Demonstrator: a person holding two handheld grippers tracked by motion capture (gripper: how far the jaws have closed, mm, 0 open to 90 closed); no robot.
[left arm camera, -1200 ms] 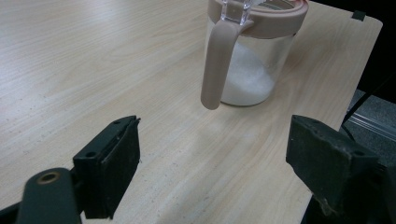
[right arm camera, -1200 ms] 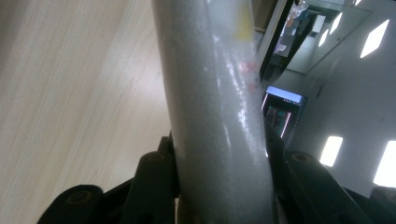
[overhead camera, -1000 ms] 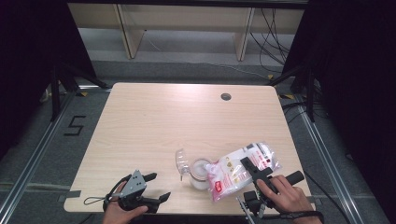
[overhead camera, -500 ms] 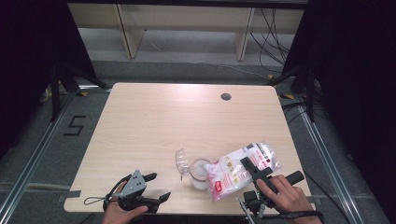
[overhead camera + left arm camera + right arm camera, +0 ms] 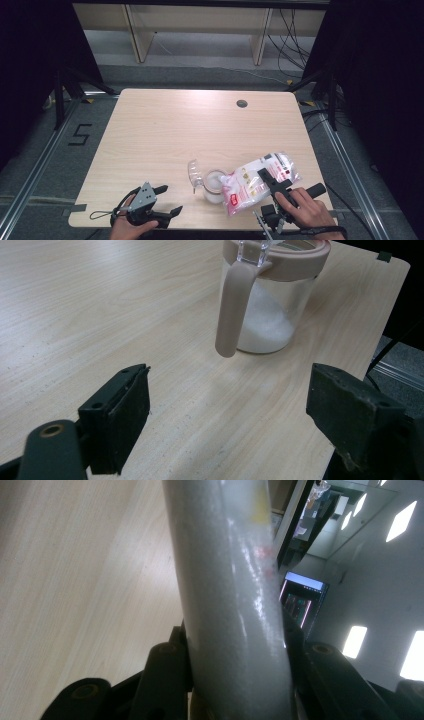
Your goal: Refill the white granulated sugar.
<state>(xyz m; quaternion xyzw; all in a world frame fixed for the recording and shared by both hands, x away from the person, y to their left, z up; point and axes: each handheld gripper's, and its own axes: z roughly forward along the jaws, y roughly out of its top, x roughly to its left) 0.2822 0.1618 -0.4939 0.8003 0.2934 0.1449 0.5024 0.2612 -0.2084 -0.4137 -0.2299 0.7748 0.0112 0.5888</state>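
Note:
A clear jar (image 5: 214, 189) with a pink rim and a flipped-up clear lid (image 5: 192, 170) stands near the table's front edge, holding white granules. In the left gripper view the jar (image 5: 270, 305) is straight ahead, with a pink handle (image 5: 231, 310) hanging down its side. My left gripper (image 5: 170, 199) rests at the front left, well apart from the jar, open (image 5: 230, 377) with nothing between its jaws. My right gripper (image 5: 272, 185) is shut on a plastic bag of white granules (image 5: 250, 189) tilted beside the jar, its left edge over the jar's rim. Both jaws clamp that bag (image 5: 225, 555) in the right gripper view (image 5: 237, 645).
The light wooden table (image 5: 200, 125) has a round cable hole (image 5: 242, 103) at the back right. Shelving legs (image 5: 135, 35) stand behind it, and a floor mark (image 5: 80, 134) lies to its left. A lit monitor (image 5: 300, 600) shows far off.

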